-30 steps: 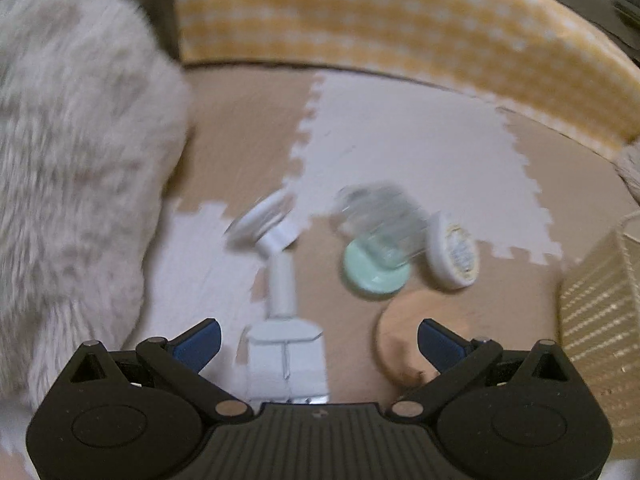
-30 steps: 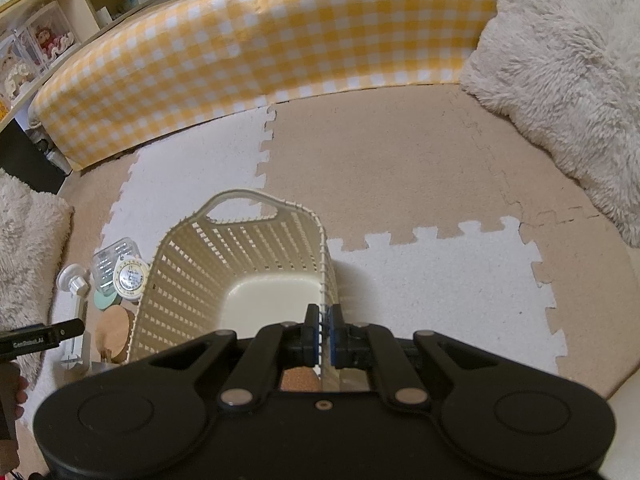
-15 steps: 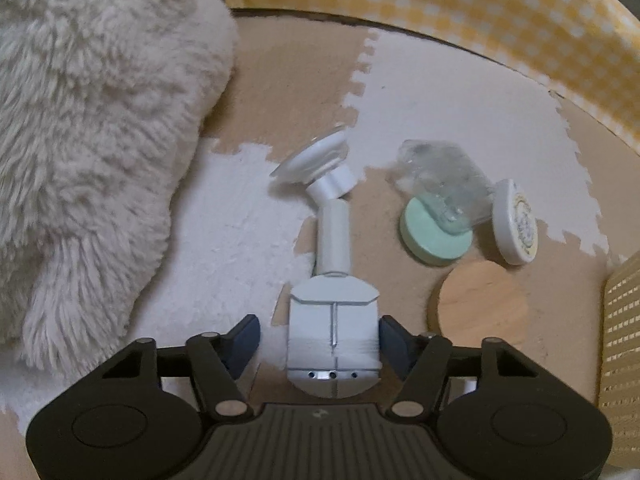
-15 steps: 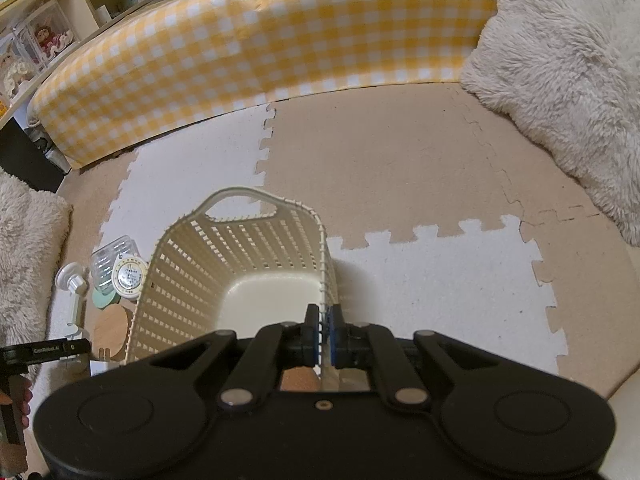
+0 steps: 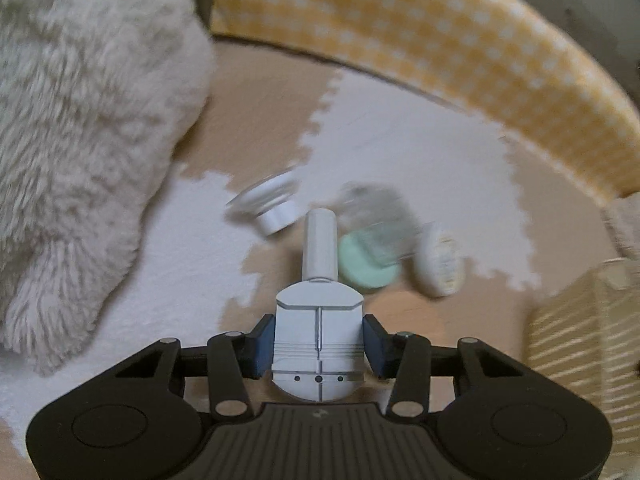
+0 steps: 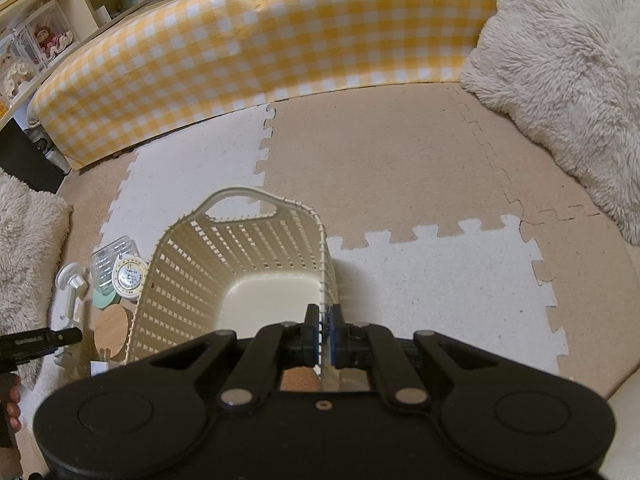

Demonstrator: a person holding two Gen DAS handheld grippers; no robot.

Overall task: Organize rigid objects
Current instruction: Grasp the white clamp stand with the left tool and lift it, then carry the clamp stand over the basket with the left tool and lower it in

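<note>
My left gripper [image 5: 319,344] is shut on the white holder [image 5: 319,320], gripping its flat square body; its round post points away from me. Beyond it on the floor mat lie a white suction cup [image 5: 272,204], a mint-green disc [image 5: 366,266], a clear plastic box [image 5: 376,212], a round white tape measure [image 5: 440,268] and a wooden disc [image 6: 114,330]. My right gripper [image 6: 323,338] is shut on the near rim of the cream slatted basket [image 6: 240,256], which is empty inside.
A fluffy cream cushion [image 5: 80,120] lies to the left and another [image 6: 568,80] at the far right. A yellow checked bumper [image 6: 260,48] runs along the back. The basket's side [image 5: 584,332] shows at the right of the left wrist view.
My left gripper has closed in on the white holder, shut on its body and lifted it a little. The right gripper has stayed shut on the basket rim.
</note>
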